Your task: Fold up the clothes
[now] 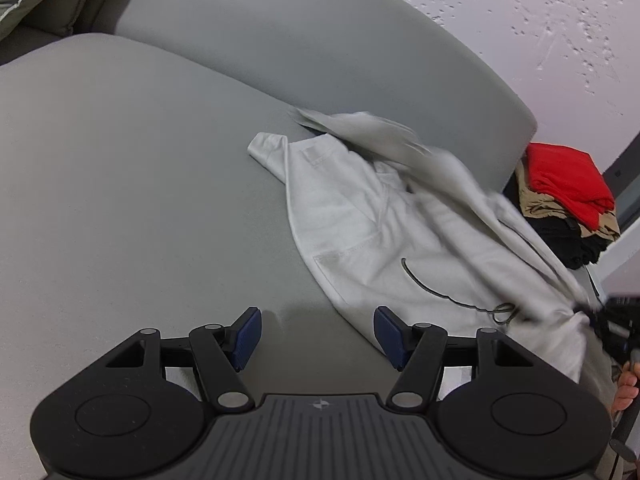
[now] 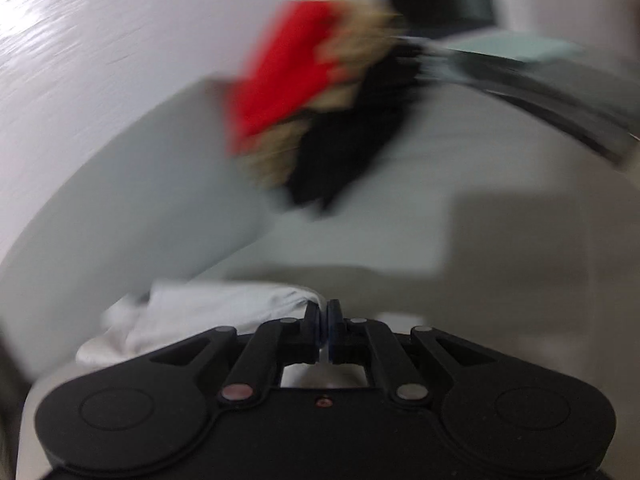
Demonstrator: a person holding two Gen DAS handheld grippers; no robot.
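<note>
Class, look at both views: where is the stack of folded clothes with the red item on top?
In the left wrist view the stack of folded clothes sits at the right edge, beyond the white garment, beside the sofa backrest; the right wrist view shows it blurred, upper centre.

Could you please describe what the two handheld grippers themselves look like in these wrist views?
Both are matte black. The left gripper has two round discs on its body, a ribbed centre plate with a small cross mark, linkage arms with silver pivot pins, and dark blue ribbed pads. The right gripper shares that build, with a small reddish dot at its centre. No cables or sleeves are visible.
</note>
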